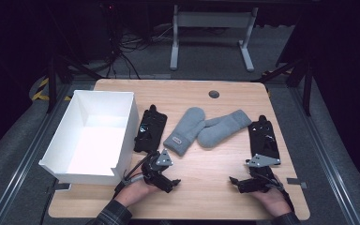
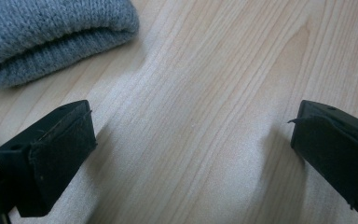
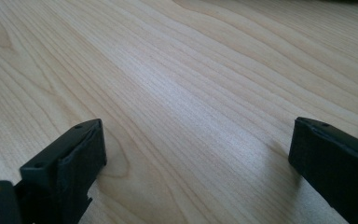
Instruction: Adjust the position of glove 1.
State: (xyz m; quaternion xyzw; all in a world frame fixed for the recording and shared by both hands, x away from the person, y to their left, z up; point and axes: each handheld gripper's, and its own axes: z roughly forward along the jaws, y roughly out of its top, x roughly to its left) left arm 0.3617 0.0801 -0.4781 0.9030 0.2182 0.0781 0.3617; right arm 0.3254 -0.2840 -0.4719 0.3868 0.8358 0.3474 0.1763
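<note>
Flanking grey mittens, white box, black cradles

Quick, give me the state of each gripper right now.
Left gripper: open, holding nothing, over bare table near a grey mitten.
Right gripper: open, holding nothing, over bare table.

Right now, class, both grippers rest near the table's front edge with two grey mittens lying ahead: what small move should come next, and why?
Probably ease the left gripper forward toward the nearer mitten. Its jaws stand wide open over bare table, and the left gripper view shows that mitten's knit edge just ahead. The white box sits open at the left, a likely place for it. The right gripper is open too, farther from the second mitten.
</note>
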